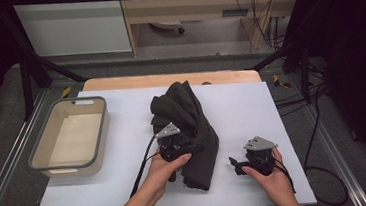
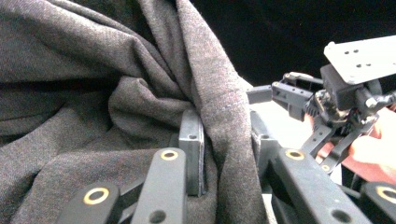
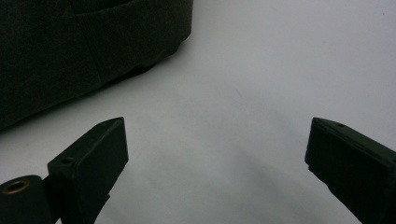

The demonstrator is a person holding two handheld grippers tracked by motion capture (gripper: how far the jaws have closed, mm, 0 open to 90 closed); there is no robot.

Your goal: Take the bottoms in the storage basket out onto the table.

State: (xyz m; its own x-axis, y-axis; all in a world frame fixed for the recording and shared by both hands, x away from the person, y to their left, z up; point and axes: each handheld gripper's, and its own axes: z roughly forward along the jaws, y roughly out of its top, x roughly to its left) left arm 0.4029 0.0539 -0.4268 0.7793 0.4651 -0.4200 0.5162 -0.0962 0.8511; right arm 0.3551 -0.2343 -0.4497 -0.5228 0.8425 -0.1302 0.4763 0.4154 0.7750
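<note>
Left hand-held gripper [image 2: 226,154] pinches dark grey garment [image 1: 189,127] fold (desk centre); right hand-held gripper [image 3: 215,163] at its 4 o'clock, jaws spread, holding nothing.

A grey-rimmed beige bin [image 1: 68,137] sits on the white table [image 1: 251,107], at its left edge. Behind the table's far edge a wooden board [image 1: 169,79] shows. Beyond the table stands a wooden cabinet [image 1: 182,7], and cables [image 1: 318,121] trail off the table's right side.

The high view looks forward and down over the whole surface [image 1: 251,107]; both gripper views sit close, sharing the dark cloth [image 1: 193,132] with it.
</note>
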